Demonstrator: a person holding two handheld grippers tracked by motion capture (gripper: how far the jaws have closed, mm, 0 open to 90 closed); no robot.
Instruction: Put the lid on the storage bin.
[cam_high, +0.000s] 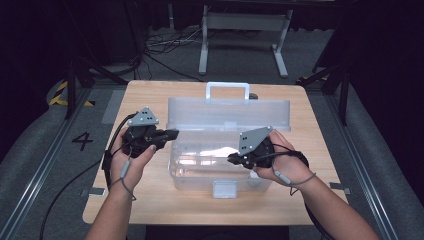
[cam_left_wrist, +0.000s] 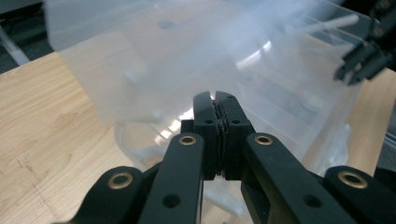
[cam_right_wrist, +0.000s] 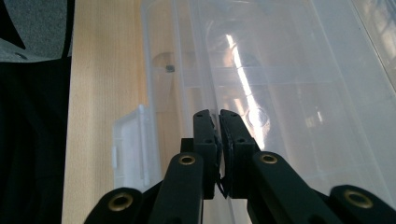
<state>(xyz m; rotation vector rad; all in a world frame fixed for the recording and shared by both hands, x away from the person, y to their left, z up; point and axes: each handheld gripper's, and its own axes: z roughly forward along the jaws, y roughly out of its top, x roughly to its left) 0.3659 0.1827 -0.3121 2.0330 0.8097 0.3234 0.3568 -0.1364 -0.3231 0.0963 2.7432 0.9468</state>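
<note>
Clear plastic box (cam_high: 220, 150) open on table (cam_high: 150, 200), between both grippers' closed fingers

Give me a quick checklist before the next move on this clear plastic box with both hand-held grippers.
1. Lid raised, standing up behind the box: ok.
2. Left hand-held gripper at the box's left end, jaws shut: ok.
3. Right hand-held gripper over the box's right part, jaws shut: ok.
4. Either gripper pinching plastic: cannot tell.
5. Front latch hanging free: ok.
6. Box fully on the table: ok.
</note>
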